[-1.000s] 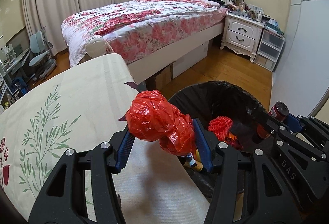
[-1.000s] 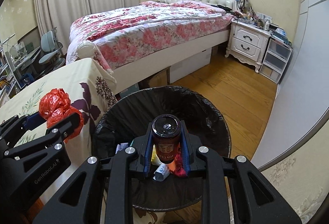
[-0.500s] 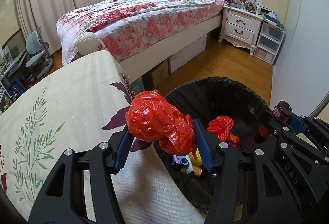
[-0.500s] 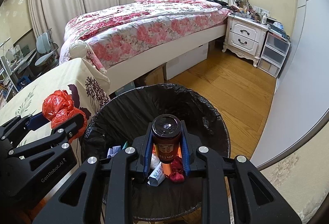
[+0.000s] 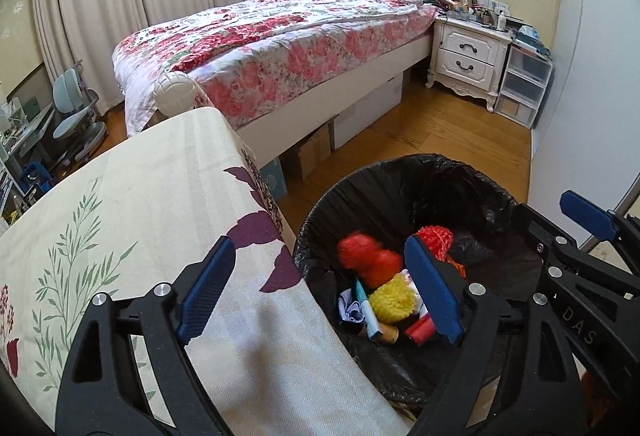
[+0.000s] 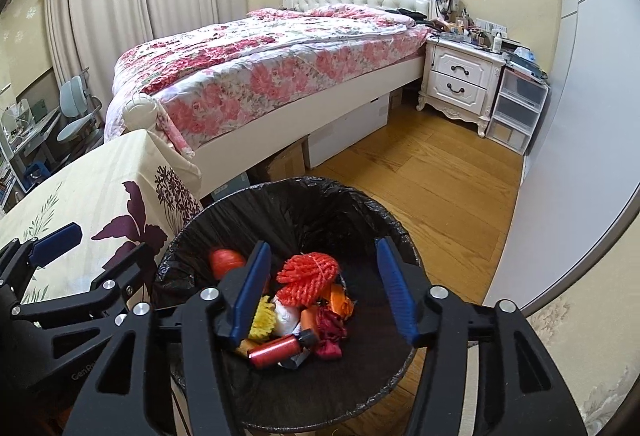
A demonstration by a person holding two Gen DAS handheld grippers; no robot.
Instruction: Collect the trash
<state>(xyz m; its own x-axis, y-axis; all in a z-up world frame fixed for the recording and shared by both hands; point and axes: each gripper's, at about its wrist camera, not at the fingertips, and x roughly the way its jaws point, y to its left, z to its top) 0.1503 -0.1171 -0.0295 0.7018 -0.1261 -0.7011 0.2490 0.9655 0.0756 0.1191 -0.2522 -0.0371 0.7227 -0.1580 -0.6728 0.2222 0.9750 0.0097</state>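
Trash lies inside black-lined bin beside cloth-covered counter, on wooden floor near floral bed. Left gripper and right gripper fingers opening, nothing between them.

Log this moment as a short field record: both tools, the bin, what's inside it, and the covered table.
left tool: jaws opening, nothing between the pads
right tool: jaws opening, nothing gripped, over the bin
bin: round bin with black plastic liner, beside the table
contents: crumpled red plastic bag, red foam net, yellow foam net, dark red bottle lying on its side, other scraps
table: cream cloth with leaf print
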